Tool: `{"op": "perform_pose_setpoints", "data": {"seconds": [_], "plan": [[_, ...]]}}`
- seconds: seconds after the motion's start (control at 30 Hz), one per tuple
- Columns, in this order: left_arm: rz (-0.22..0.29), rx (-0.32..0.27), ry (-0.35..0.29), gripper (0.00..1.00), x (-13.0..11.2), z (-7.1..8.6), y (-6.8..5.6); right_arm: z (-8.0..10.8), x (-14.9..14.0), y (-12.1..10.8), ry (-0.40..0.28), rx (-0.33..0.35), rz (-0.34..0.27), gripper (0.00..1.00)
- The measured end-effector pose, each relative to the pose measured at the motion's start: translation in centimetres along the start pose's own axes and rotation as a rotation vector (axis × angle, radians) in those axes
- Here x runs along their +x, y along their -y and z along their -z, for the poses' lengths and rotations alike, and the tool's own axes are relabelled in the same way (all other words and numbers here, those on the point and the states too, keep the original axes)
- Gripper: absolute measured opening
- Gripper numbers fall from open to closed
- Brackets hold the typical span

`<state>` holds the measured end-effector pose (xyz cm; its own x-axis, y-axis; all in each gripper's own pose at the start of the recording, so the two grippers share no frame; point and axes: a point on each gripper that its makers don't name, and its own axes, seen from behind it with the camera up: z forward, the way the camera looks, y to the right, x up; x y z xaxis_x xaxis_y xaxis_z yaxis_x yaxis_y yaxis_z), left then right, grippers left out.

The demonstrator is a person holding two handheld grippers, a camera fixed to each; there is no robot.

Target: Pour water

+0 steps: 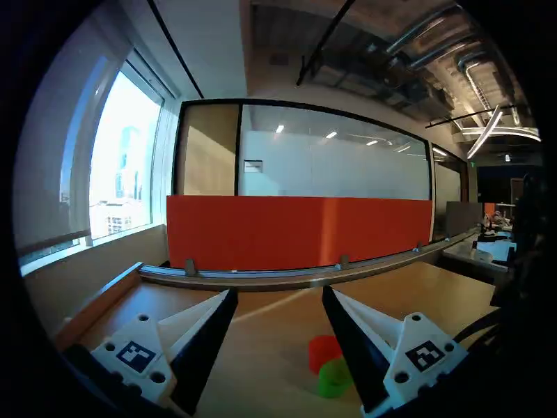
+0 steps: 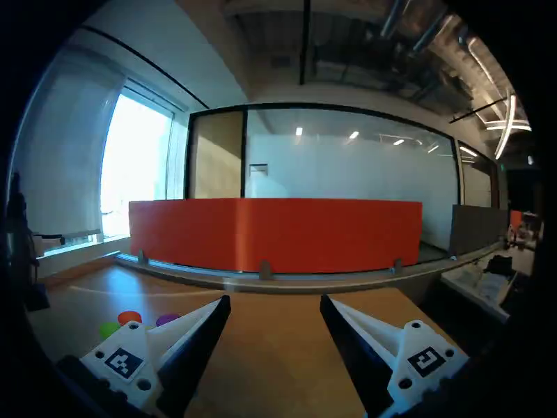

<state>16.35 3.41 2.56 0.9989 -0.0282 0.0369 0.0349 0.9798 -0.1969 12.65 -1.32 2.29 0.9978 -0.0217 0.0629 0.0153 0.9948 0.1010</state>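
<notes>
The step in hand looks like the approach to a cup. The left gripper hangs above the wooden surface with its jaws spread wide and nothing between them. The right gripper is the same, wide apart and empty.

To do this well, the left gripper should drop lower and shift toward its right-hand finger, so that one cup sits squarely in the gap before the jaws close. The two cups touch or nearly touch, so the fingers need to straddle one without knocking the other. A grip around the middle of the wall, with the cup kept upright, would guard against a spill.

The red cup stands low between the jaws of the left gripper, close to the right-hand finger. The green cup is just in front of it, partly behind that finger. Both are small, plain and bright, likely light plastic. I cannot tell whether either holds water.

In the right gripper view, a purple cup sits just outside the left-hand finger, beside red and green spots too small to judge.
</notes>
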Motion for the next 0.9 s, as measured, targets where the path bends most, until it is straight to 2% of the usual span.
{"op": "perform_pose_setpoints", "data": {"seconds": [0.2,0.4,0.7,0.9], "plan": [[-0.009,-0.025,0.003,0.89,0.4,-0.2,-0.5,-0.2,0.8,0.1,-0.015,0.014,0.009,0.99],[-0.016,-0.062,0.032,0.89,-0.3,-0.7,-1.2,-0.4,0.8,1.0,-0.013,0.066,0.009,1.0],[-0.019,-0.134,0.048,0.89,-0.9,-1.5,-1.9,-0.2,1.2,4.2,-0.028,0.217,0.043,1.0],[-0.021,-0.216,0.034,0.89,-0.4,-1.4,-3.4,0.2,1.3,6.4,-0.026,0.318,0.047,1.0]]}}
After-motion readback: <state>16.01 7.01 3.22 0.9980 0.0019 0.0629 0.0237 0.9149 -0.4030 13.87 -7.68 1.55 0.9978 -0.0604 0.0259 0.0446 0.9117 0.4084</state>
